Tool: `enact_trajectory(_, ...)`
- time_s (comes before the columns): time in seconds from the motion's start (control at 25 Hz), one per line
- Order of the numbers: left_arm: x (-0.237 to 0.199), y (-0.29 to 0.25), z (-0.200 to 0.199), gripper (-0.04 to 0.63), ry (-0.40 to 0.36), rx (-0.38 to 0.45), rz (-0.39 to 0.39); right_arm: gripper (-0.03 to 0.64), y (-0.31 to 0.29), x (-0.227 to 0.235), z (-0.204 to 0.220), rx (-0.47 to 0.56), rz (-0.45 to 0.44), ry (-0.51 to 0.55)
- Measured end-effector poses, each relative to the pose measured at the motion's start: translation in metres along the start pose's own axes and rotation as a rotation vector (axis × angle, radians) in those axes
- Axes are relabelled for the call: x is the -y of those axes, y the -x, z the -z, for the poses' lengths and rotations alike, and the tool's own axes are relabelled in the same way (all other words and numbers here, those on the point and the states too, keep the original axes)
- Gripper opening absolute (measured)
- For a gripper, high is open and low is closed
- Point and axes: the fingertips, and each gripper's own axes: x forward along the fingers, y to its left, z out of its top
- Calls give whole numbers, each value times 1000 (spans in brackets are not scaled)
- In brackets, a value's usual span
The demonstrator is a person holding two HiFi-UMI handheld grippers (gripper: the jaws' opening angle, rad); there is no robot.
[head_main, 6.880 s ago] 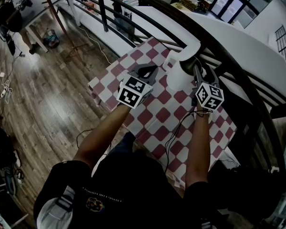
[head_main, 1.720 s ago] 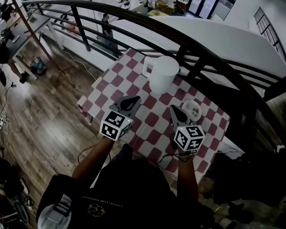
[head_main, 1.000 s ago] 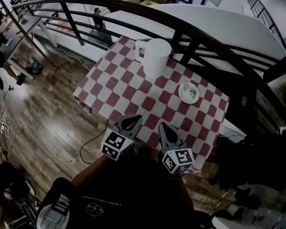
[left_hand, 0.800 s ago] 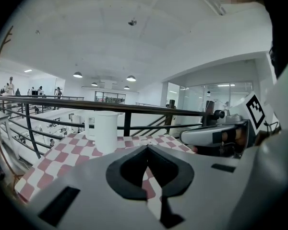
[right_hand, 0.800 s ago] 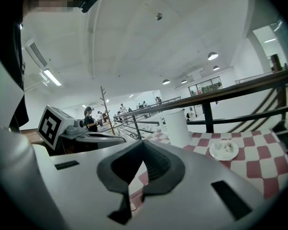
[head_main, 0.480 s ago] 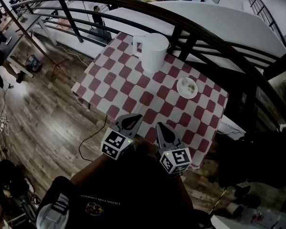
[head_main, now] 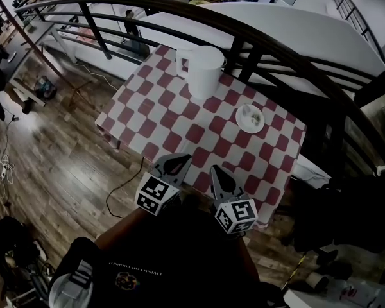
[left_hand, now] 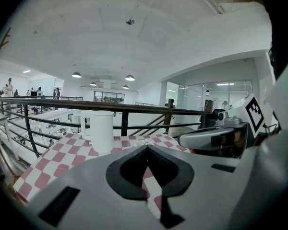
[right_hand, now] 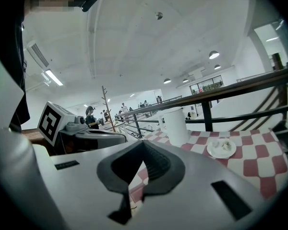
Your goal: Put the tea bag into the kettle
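The white kettle point(head_main: 203, 70) stands at the far side of the red-and-white checked table point(head_main: 179, 117), its lid on and its handle to the left. A small white plate point(head_main: 250, 118) with tea bags on it lies to the kettle's right. Both grippers hover side by side over the table's near edge, well short of the kettle and plate. My left gripper point(head_main: 179, 160) is shut with nothing in it, and so is my right gripper point(head_main: 216, 172). The kettle point(left_hand: 102, 131) shows in the left gripper view. The right gripper view shows the kettle point(right_hand: 175, 126) and plate point(right_hand: 222, 148) ahead.
A dark curved railing point(head_main: 276, 50) runs just behind the table's far edge. Wooden floor point(head_main: 58, 146) drops away to the left of the table, and a cable point(head_main: 119, 194) trails near its front left corner.
Since the oldest frames both grippers have drawn back from the kettle to the table's near edge. Over the last second they have stayed put; only the head view has shifted slightly.
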Motion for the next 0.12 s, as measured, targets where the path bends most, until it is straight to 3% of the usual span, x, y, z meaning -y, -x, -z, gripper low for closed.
enact_trajectory(0.12, 3, -3, -1, 3, -3, 0, 6, 14, 1, 4, 0, 1, 7, -4)
